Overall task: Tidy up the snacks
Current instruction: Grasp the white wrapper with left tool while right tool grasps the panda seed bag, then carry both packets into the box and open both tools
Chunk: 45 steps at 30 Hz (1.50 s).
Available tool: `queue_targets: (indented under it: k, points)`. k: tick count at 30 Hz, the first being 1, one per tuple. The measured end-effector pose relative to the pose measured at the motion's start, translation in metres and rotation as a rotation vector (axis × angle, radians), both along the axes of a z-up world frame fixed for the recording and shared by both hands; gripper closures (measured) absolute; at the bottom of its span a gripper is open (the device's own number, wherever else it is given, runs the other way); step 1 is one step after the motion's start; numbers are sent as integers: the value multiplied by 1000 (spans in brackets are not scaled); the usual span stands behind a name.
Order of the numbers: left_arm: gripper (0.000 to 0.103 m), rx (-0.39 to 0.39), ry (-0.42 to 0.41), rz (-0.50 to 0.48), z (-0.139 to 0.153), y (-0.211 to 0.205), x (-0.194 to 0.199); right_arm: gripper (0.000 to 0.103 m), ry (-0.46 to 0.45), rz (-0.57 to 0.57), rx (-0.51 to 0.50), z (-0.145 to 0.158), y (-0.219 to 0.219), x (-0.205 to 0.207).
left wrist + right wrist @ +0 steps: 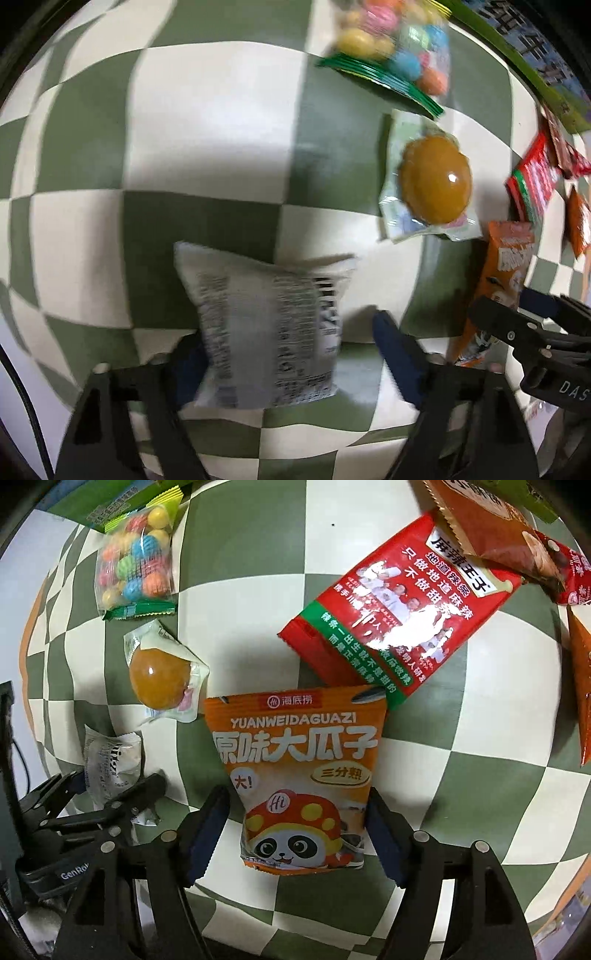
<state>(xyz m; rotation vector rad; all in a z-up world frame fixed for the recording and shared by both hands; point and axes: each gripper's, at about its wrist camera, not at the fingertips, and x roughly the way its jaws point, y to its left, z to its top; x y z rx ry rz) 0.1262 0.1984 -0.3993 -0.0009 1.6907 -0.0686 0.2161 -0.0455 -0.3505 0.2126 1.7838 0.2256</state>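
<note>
A white packet (266, 325) with black print lies on the green-and-white checked cloth (207, 147). My left gripper (288, 332) stands open around it, its left pad at the packet's edge and its right pad clear of it. An orange sunflower-seed packet (299, 768) with a panda on it lies between the fingers of my right gripper (297, 794), which is open with a gap on the left side. In the right wrist view the left gripper (110, 786) shows at the lower left over the white packet (110, 760). Both grippers point down at the cloth.
An orange jelly cup (159, 683) and a bag of coloured candy balls (136, 568) lie to the left of the orange packet. A red spicy-strip bag (402, 605) and brown and orange packets (491, 528) lie at the upper right. A green box (517, 55) borders the far edge.
</note>
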Motion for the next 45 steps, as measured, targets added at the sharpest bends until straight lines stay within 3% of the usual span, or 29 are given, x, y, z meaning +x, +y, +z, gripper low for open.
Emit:
queue_targets:
  k: [1, 3, 7, 14, 22, 29, 34, 38, 45]
  points:
    - [47, 17, -4, 4, 1, -9, -8, 28, -3, -6, -2, -2, 5, -3]
    - [52, 25, -1, 19, 5, -10, -11, 29, -12, -18, -12, -3, 8, -8]
    - [53, 47, -14, 25, 12, -10, -14, 44, -62, -17, -33, -1, -6, -34]
    - [53, -13, -57, 18, 41, -32, -14, 48, -116, -68, 45, 28, -22, -50]
    - [53, -190, -185, 4, 136, -69, 24, 48, -234, -151, 167, 105, -53, -40]
    - [53, -310, -264, -27, 191, -100, 115, 48, -382, -254, 214, 188, -102, 12]
    - [53, -338, -285, -35, 193, -132, 176, 48, -477, -288, 161, 220, -132, 67]
    - [53, -339, -243, -28, 180, -155, 224, 48, -489, -295, 117, 213, -144, 117]
    - [53, -321, -110, 16, 127, -174, 281, 48, -430, -265, 23, 182, -163, 174]
